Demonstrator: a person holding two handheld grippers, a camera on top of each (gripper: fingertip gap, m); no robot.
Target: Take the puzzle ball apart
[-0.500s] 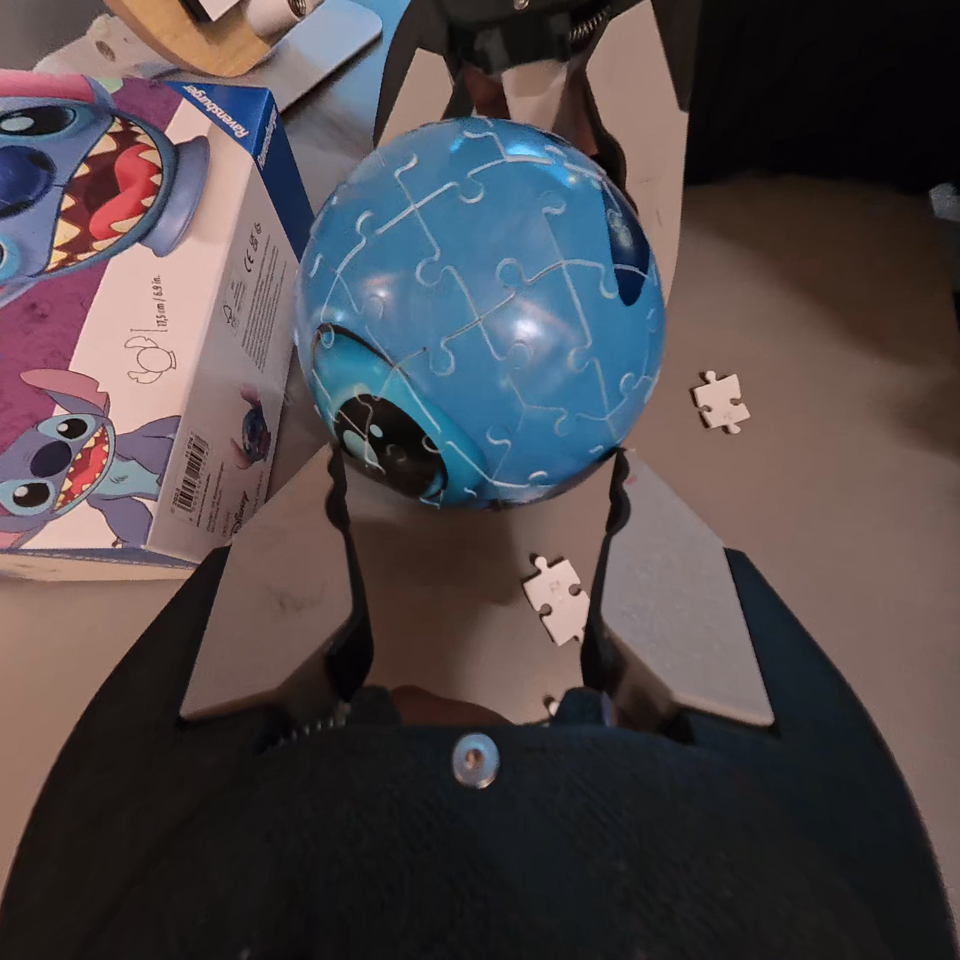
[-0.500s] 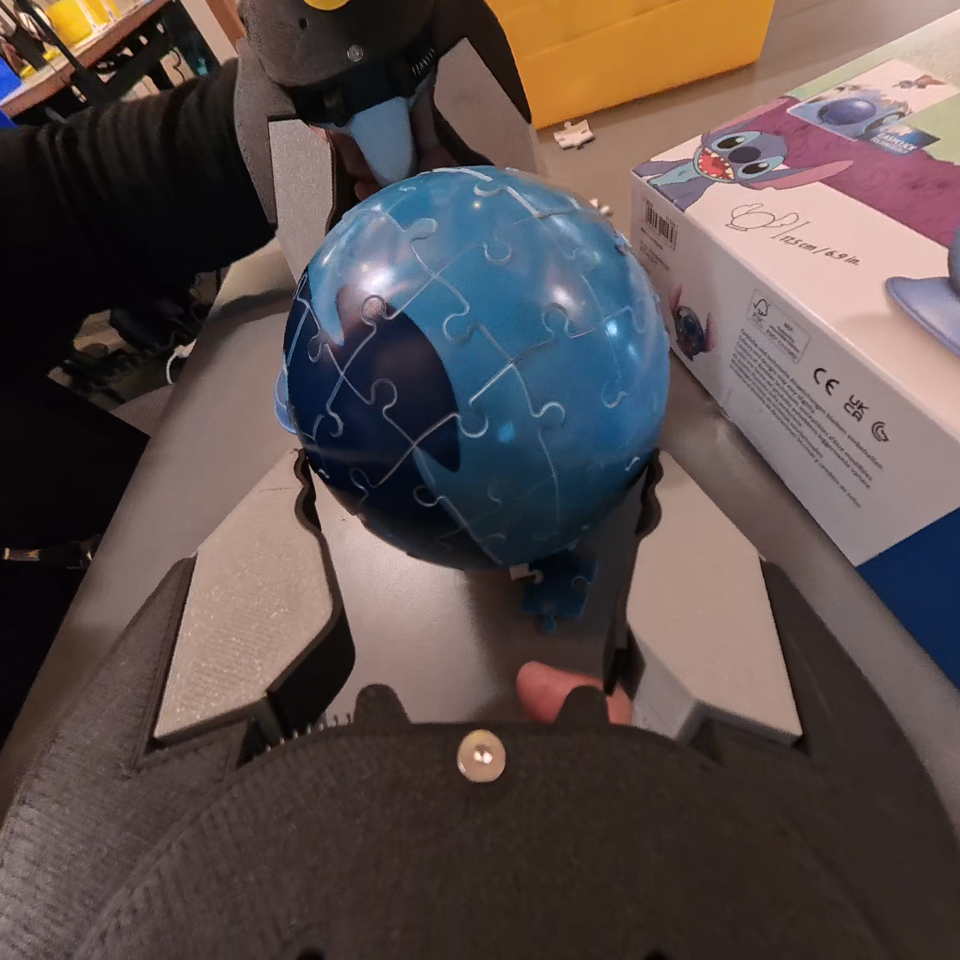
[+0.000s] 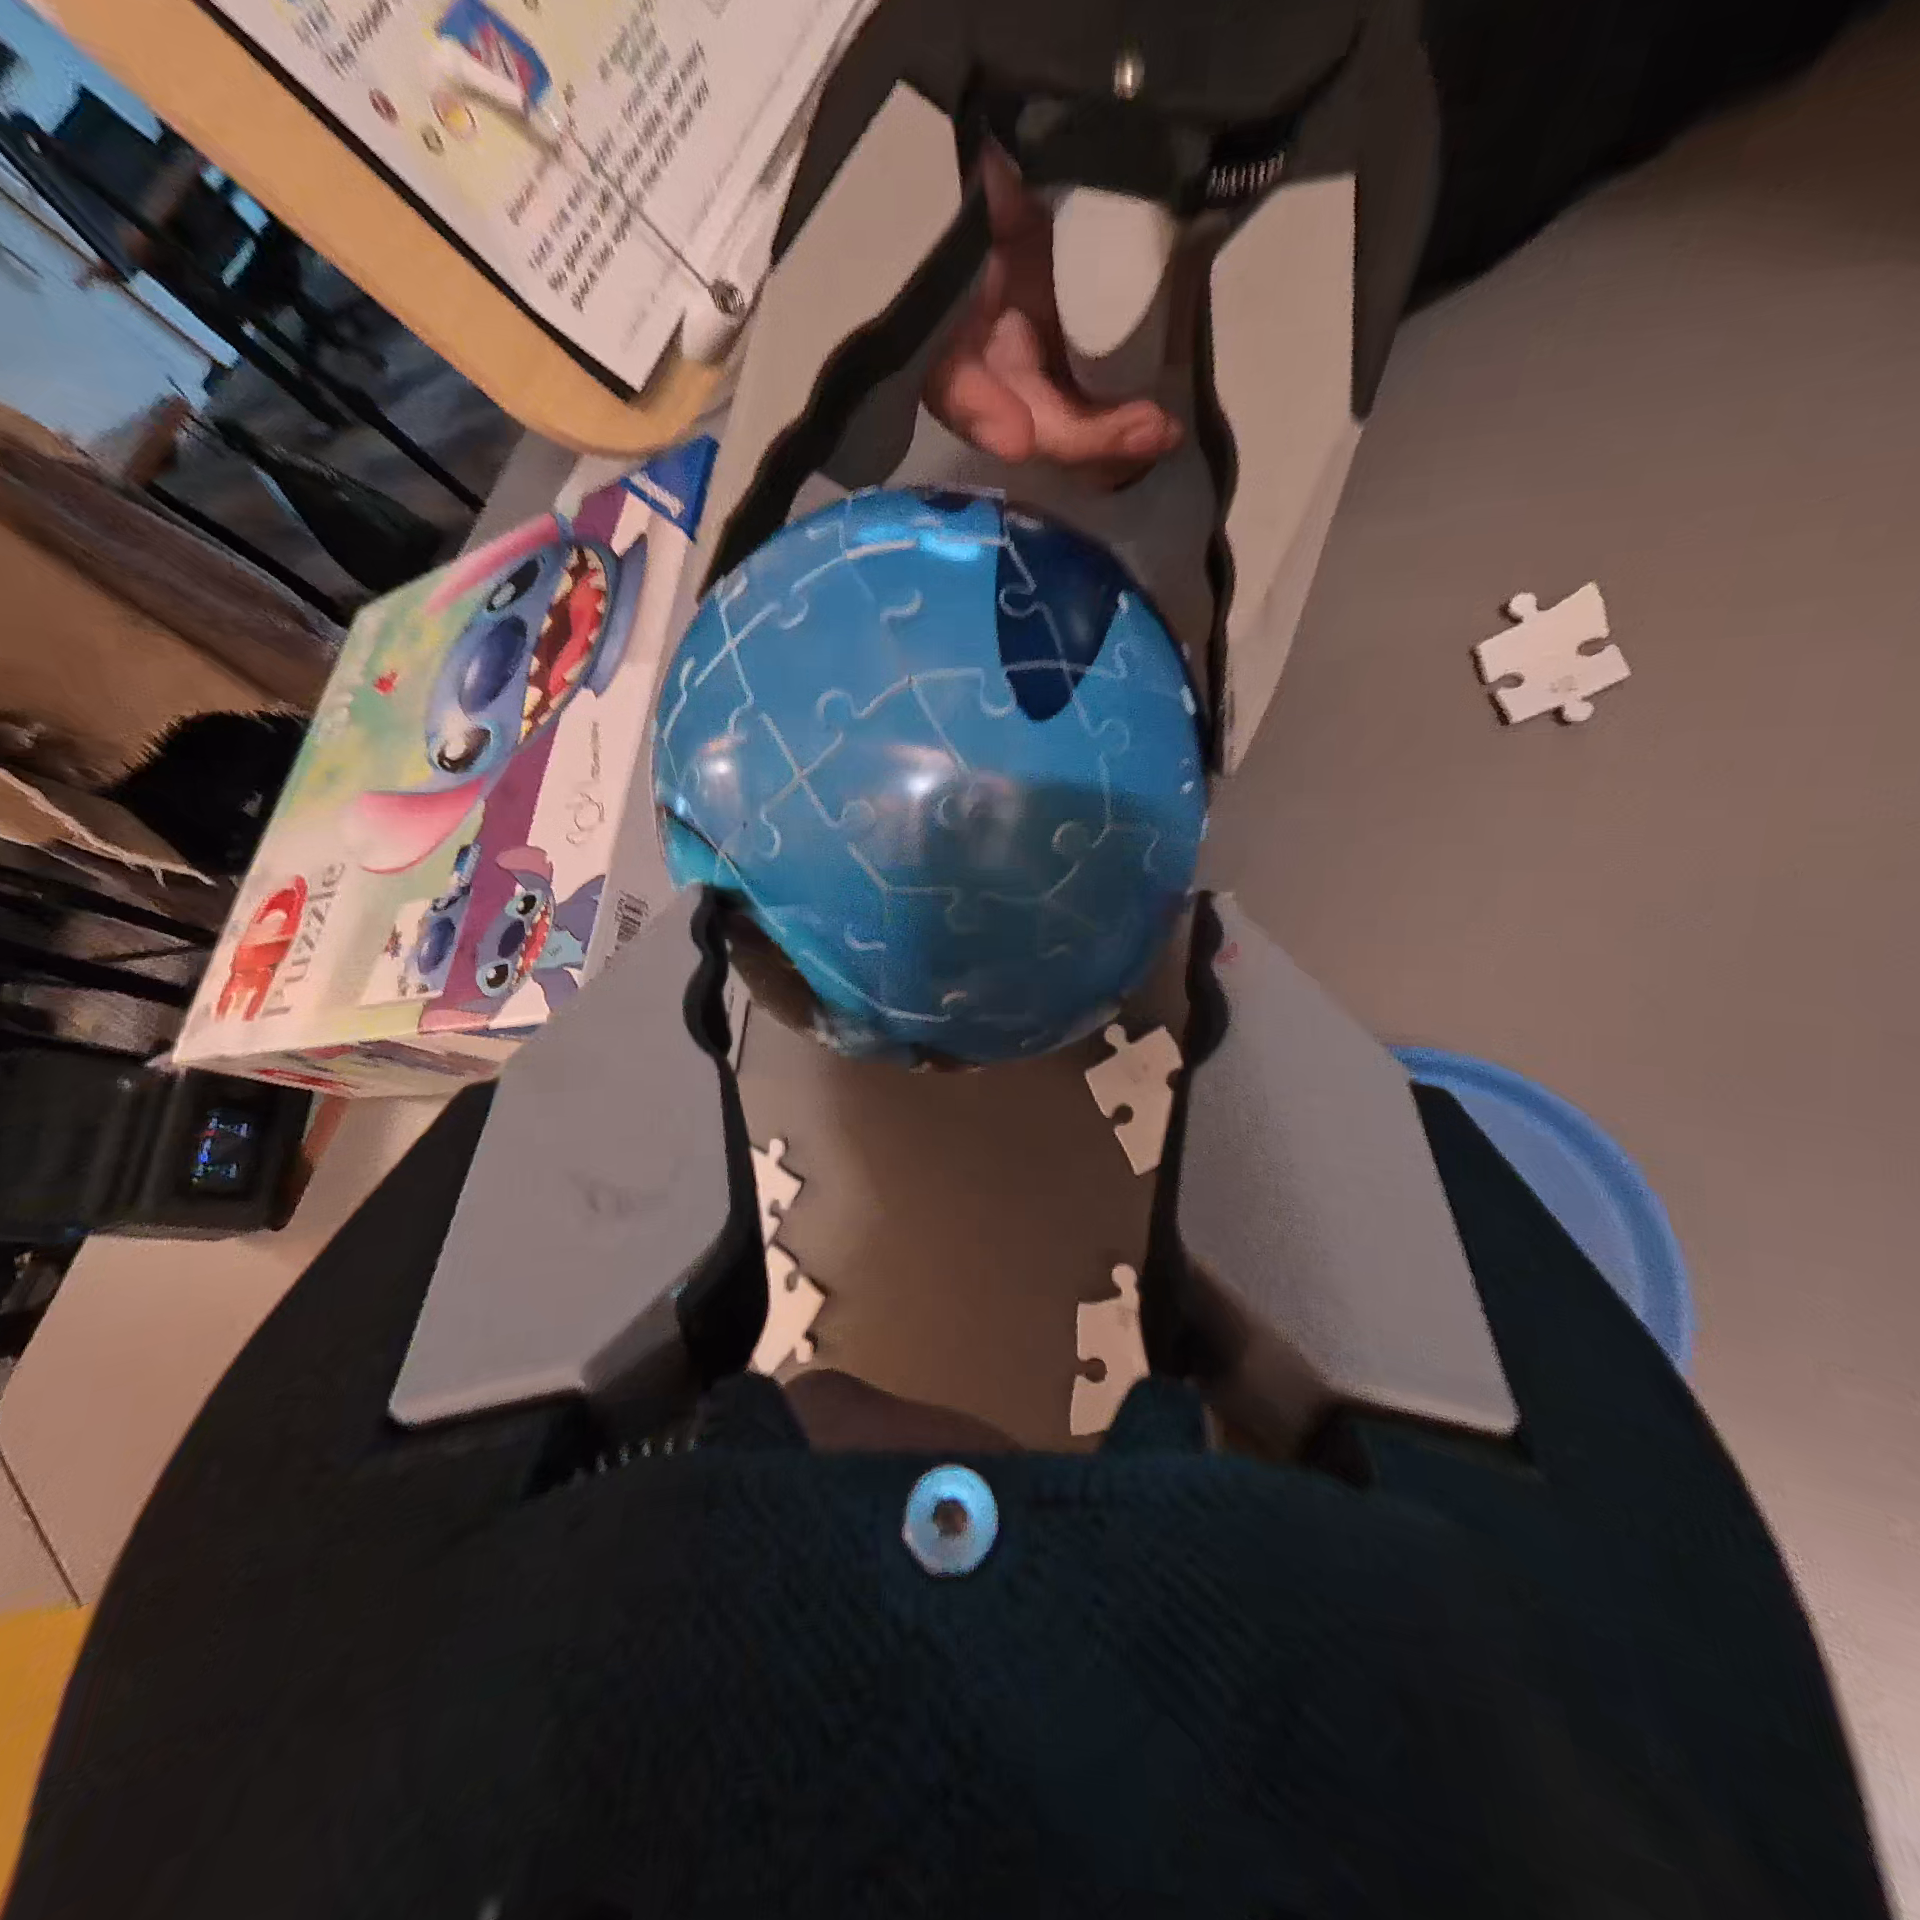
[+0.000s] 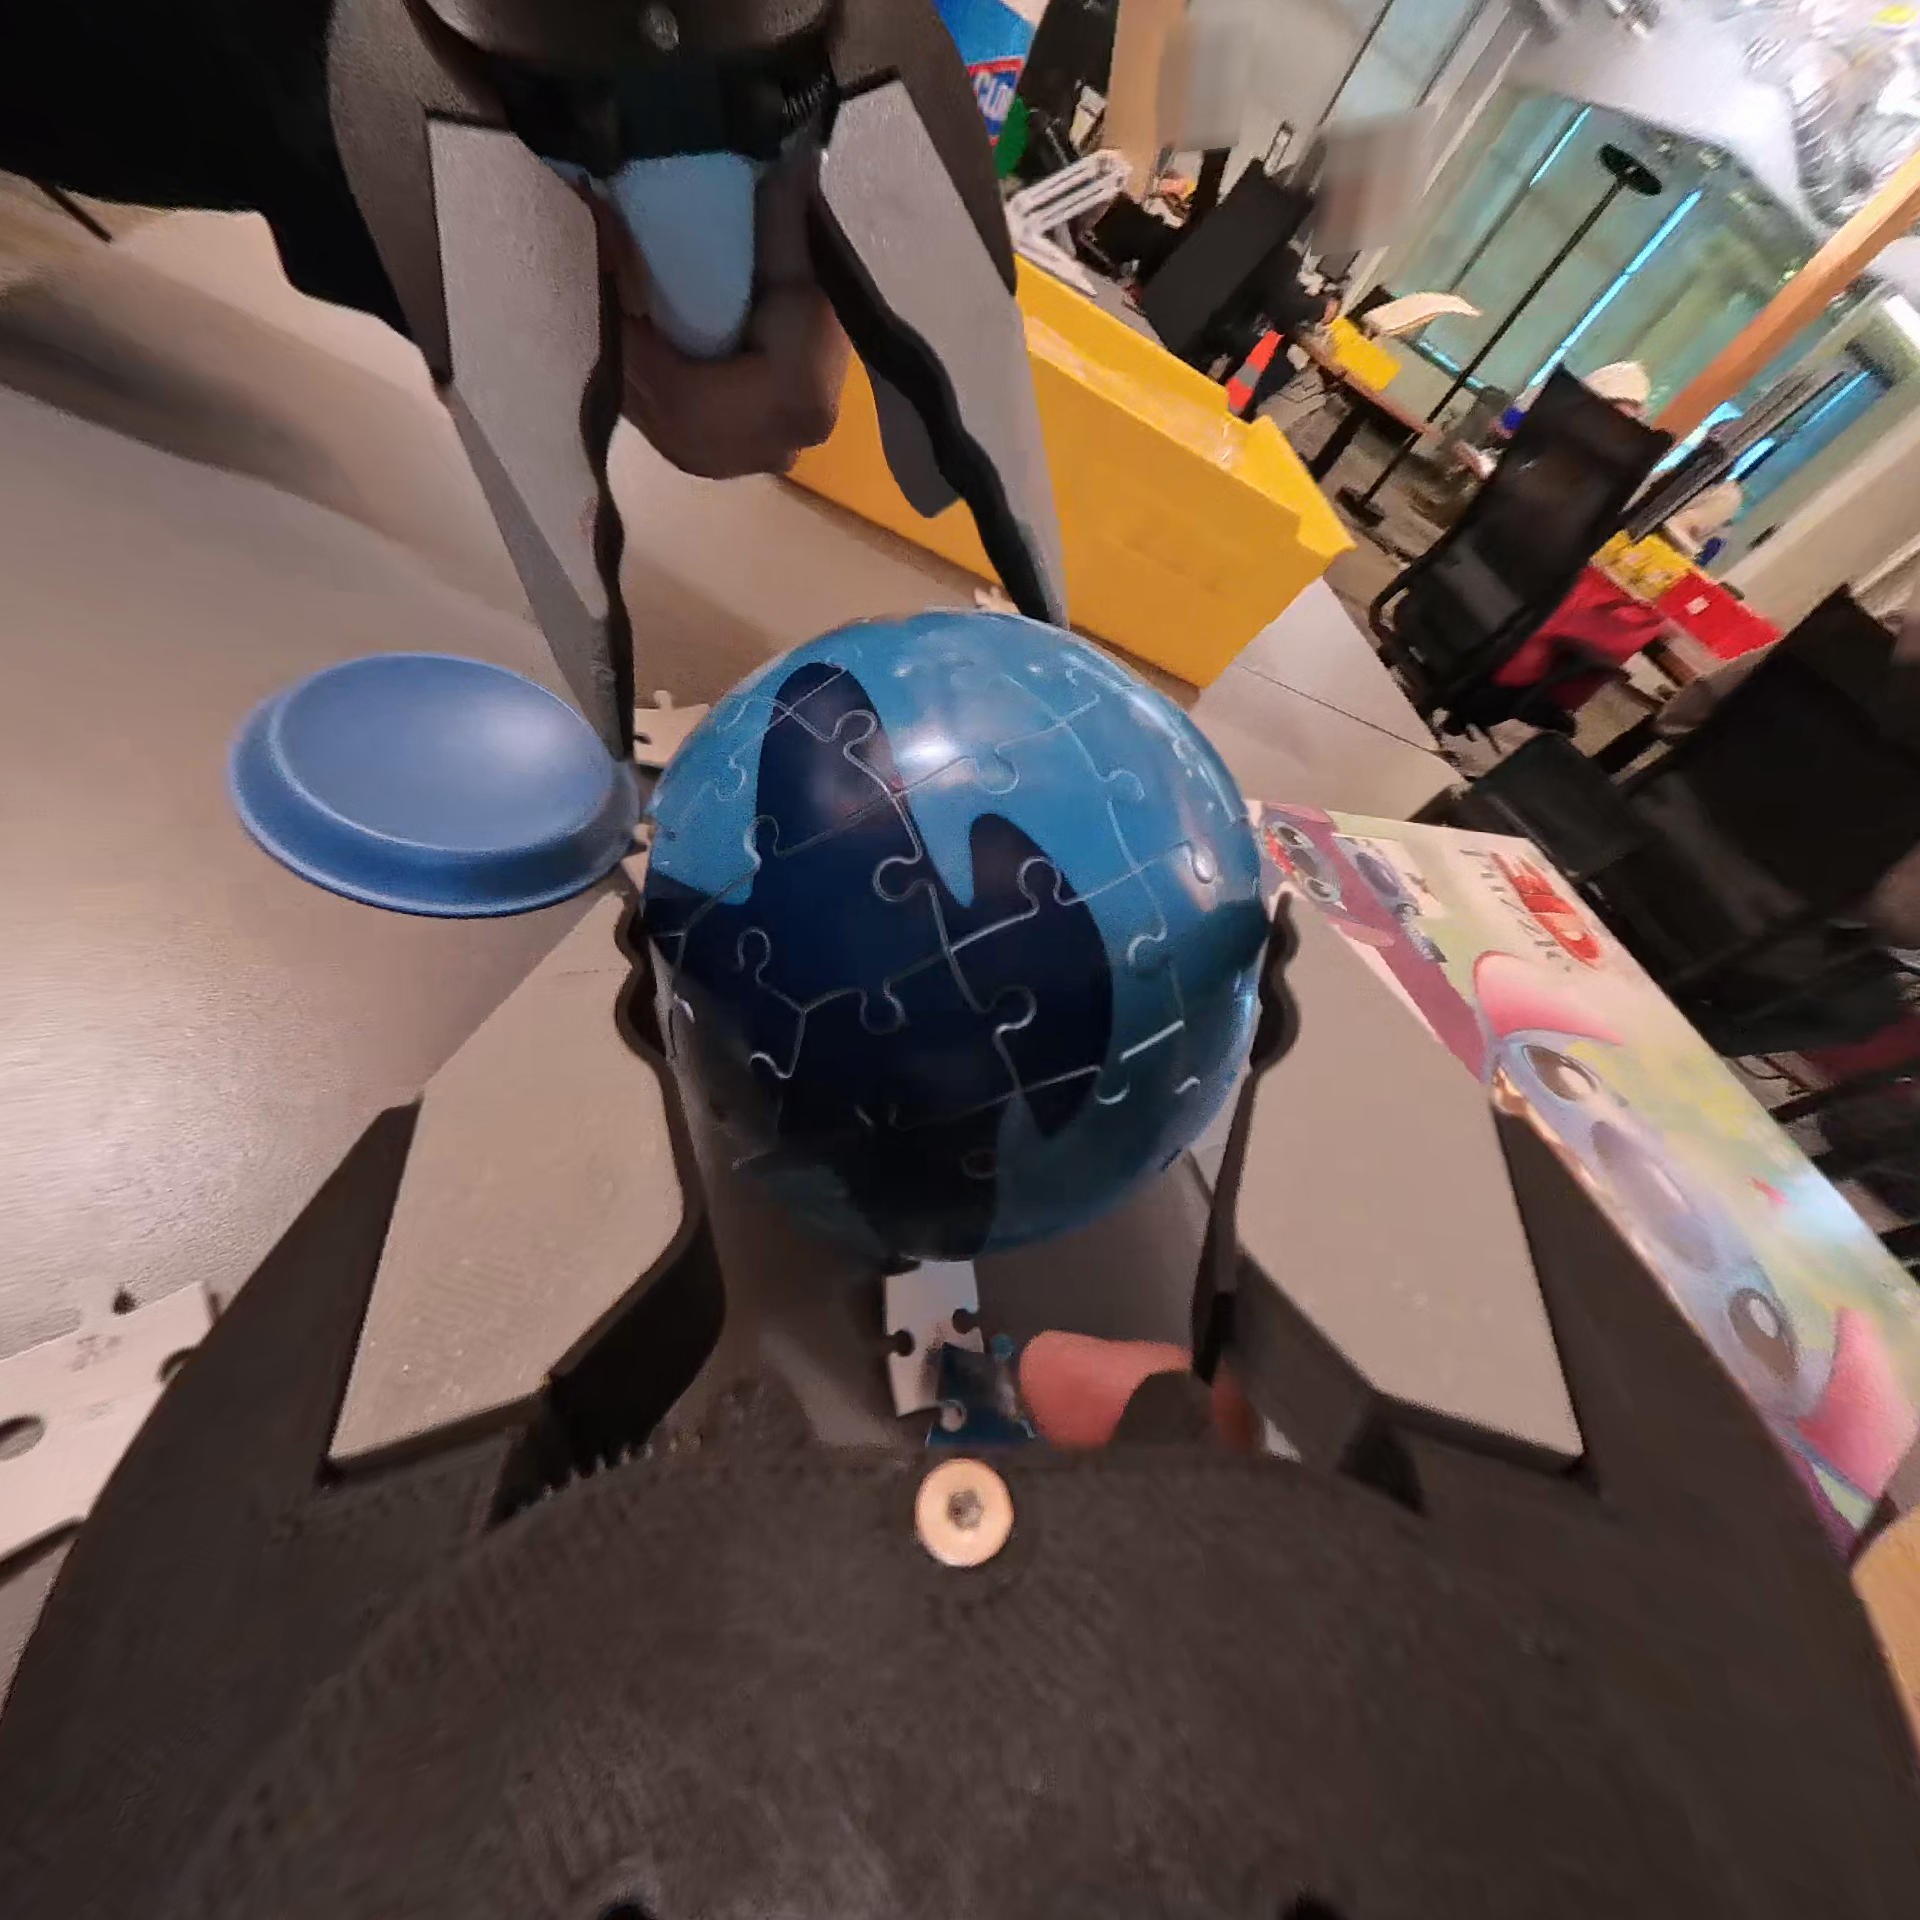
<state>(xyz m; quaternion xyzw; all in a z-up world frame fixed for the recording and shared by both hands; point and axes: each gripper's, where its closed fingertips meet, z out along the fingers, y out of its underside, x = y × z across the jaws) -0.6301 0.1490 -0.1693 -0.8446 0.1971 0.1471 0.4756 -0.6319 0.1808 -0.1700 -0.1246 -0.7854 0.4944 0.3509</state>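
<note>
Gripping from both sides: left tongs (image 3: 940,977) and right tongs (image 4: 951,977) are each closed on the puzzle ball (image 3: 930,774), held above the desk (image 3: 1662,831) among loose pieces (image 3: 1550,652). Ball mostly whole; next, I'd say, pry a seam apart.

Black gripper (image 3: 945,977) bodies, grey fingers (image 3: 582,1195), silver screws
</note>
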